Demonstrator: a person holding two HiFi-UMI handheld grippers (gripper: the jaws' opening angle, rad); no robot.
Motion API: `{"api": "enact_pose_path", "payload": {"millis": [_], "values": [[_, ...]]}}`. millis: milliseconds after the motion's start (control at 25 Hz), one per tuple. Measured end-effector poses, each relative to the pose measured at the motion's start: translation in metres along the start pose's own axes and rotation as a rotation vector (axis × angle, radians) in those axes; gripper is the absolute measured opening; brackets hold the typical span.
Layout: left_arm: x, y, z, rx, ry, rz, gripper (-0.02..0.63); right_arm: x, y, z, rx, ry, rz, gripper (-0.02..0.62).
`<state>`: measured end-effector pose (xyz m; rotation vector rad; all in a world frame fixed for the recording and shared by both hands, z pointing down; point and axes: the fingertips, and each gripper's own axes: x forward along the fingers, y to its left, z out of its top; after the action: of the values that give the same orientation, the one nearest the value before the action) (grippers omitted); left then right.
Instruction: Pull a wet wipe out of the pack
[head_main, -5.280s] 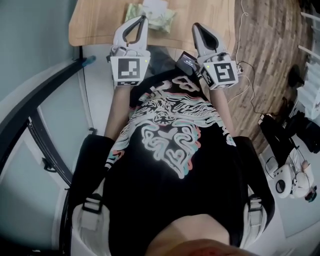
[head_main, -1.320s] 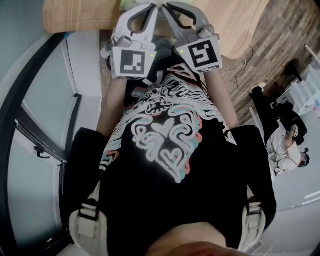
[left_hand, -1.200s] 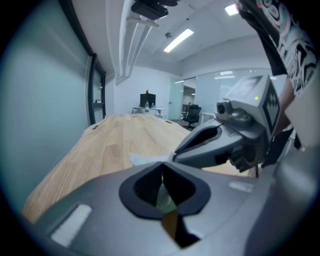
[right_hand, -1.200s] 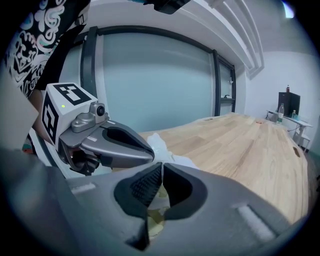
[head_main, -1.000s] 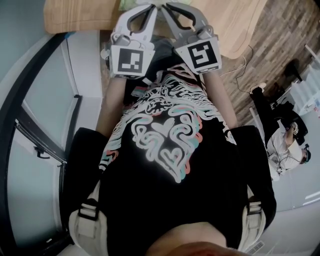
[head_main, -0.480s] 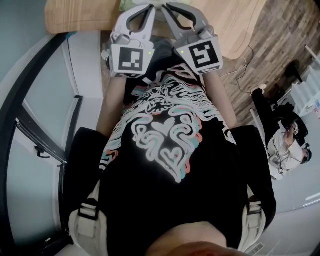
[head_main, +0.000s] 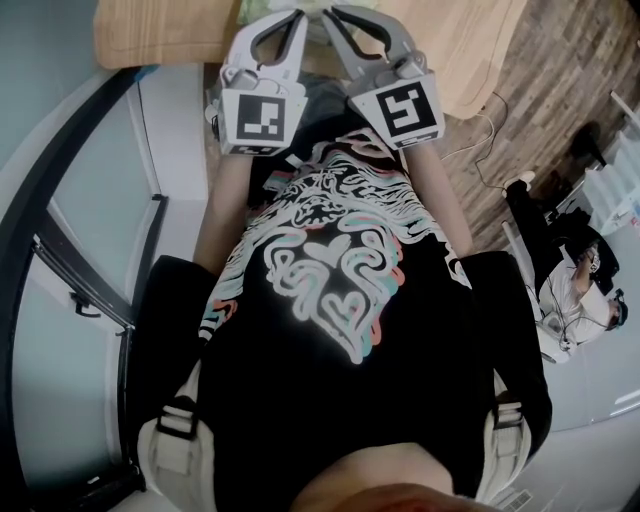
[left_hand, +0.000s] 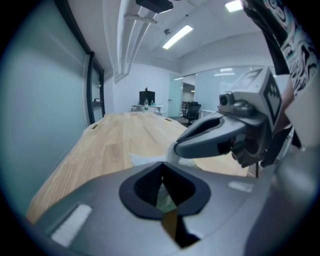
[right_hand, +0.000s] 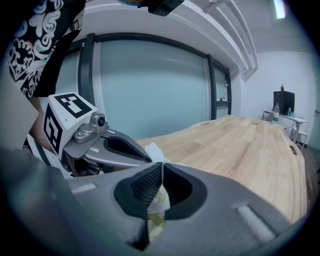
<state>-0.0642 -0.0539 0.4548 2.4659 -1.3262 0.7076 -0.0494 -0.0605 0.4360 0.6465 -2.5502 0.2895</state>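
Observation:
The wet wipe pack (head_main: 246, 8) is greenish and lies on the wooden table (head_main: 160, 30). In the head view it is almost wholly hidden under the two grippers. My left gripper (head_main: 300, 12) and right gripper (head_main: 335, 10) point at each other there, tips nearly touching. In the left gripper view the left gripper (left_hand: 161, 164) is shut, with green pack film (left_hand: 167, 200) in the gap behind its tips. In the right gripper view the right gripper (right_hand: 161, 165) is shut on a white wet wipe (right_hand: 153, 149) that bunches above and below its tips.
The table runs far ahead in both gripper views. A glass wall with dark frames (right_hand: 150, 85) stands along its left side. Wood floor with a cable (head_main: 490, 120) lies to the right, where a person (head_main: 585, 290) sits among gear.
Since the earliest frame both grippers have come together over the pack. Over the last second they have kept still and only the head view has shifted slightly.

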Motion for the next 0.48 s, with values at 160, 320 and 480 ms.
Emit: {"api": "enact_pose_path", "payload": {"millis": [160,320,480], "values": [[-0.0018,0.0016,0.0007,0.000,-0.001,0.008,-0.012,-0.0029,-0.0005,0.0022,0.005,-0.011,-0.008,0.006],[-0.0024,0.0024,0.0034,0.005,-0.006,0.017,-0.012,-0.0068,-0.0022,0.0047,0.001,-0.016,-0.016,0.006],[-0.0048,0.0026,0.0057,0.006,-0.011,0.022,-0.012,-0.0099,-0.0012,0.0080,-0.007,-0.027,-0.020,0.006]]}}
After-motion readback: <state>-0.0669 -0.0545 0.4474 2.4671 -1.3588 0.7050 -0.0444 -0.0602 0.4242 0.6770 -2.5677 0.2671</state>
